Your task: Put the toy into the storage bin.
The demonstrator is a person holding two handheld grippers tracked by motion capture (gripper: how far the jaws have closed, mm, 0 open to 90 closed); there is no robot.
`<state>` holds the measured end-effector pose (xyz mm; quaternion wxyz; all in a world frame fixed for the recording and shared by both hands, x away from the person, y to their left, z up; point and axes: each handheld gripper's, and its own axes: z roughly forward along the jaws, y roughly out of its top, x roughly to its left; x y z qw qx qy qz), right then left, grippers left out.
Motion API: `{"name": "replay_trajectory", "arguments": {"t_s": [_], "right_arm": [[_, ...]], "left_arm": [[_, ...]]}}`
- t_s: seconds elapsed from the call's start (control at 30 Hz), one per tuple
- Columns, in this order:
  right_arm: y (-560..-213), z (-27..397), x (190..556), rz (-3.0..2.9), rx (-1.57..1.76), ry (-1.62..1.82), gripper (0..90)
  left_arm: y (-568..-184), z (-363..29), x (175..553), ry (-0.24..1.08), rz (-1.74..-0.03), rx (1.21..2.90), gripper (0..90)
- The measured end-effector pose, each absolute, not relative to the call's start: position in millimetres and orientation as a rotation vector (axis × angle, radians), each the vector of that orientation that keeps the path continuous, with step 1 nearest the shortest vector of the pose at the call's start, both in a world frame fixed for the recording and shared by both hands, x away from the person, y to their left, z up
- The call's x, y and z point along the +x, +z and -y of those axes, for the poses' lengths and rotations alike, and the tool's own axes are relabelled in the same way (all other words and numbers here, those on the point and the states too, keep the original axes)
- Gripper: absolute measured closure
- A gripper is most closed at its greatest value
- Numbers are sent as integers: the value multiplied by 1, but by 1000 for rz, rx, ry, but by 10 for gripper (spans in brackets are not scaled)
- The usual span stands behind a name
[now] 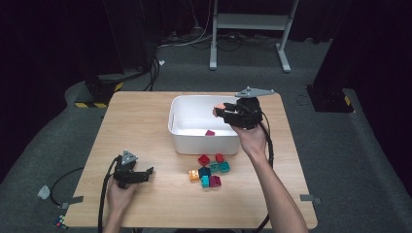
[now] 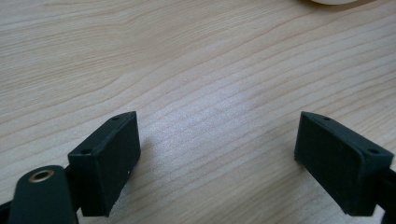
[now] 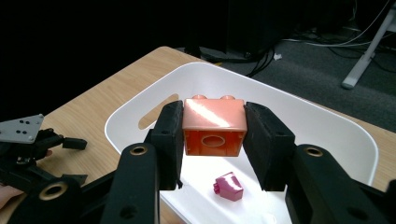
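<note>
Brick, orange, one piece: clamped between the two black jaws of the right gripper, studs up, held in the air above the white tub. In the high view the right gripper hangs over the tub's right half.

Tub, white, one: stands on the far middle of the wooden table. Contents: one dark pink brick lying on the floor of the tub.

Bricks, loose, a small cluster: red, teal, orange and dark pink pieces on the table just in front of the tub.

Left gripper: rests on the table at the near left, well apart from the tub, jaws spread wide with bare wood between them.
</note>
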<state>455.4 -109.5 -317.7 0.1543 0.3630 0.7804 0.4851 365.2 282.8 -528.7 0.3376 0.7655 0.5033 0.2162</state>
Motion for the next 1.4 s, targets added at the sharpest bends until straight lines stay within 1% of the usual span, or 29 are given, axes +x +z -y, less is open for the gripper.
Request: {"name": "replay_trajectory", "arguments": {"t_s": [0.47, 1.1, 1.4], "right_arm": [[-318, 90, 476, -2255, 1029, 1346, 593], [-344, 70, 509, -2275, 1130, 1214, 591], [-357, 53, 520, -2303, 1147, 1132, 590]], "left_arm": [[-529, -283, 365, 560, -1311, 1995, 144], [-529, -283, 365, 560, -1312, 1990, 143], [-529, -283, 365, 560, -1311, 1991, 143]]}}
